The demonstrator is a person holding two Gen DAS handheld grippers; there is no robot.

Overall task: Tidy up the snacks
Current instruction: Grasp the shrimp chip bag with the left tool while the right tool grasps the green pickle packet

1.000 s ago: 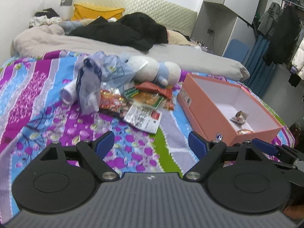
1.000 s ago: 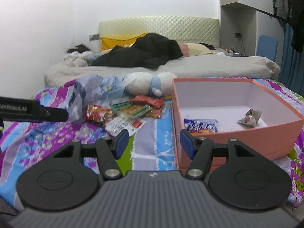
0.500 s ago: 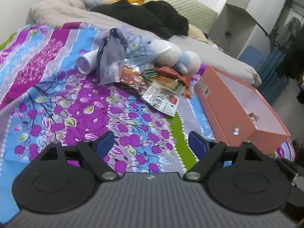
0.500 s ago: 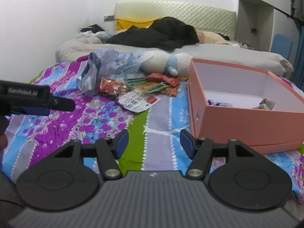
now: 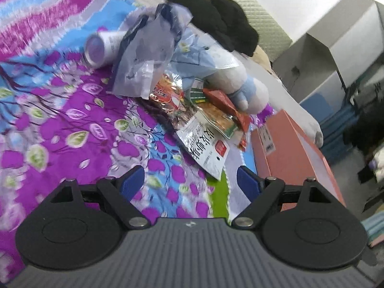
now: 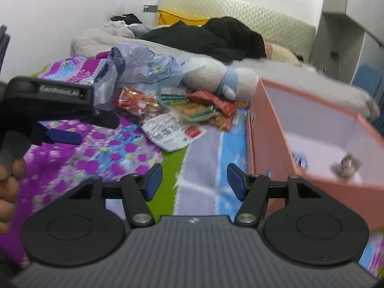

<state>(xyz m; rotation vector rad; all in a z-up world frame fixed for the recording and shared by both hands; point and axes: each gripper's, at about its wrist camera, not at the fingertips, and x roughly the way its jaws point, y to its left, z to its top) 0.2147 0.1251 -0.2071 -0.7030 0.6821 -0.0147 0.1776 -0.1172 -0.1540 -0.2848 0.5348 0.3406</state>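
Non-task clutter on the bed

Floral purple-and-blue bedspread (image 5: 72,124) underneath; white-and-blue plush toy (image 6: 220,79) at 12 o'clock, black clothing (image 6: 206,38) heaped behind it, yellow pillow (image 6: 177,15) against quilted cream headboard (image 6: 264,24). White tube (image 5: 100,46) lying on its side at 10 o'clock in the left view. Blue chair (image 6: 367,78) at 2 o'clock.

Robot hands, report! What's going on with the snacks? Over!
Both grippers open, empty: left, right. Snack packets piled on bedspread beside pink box. Nothing blocking.
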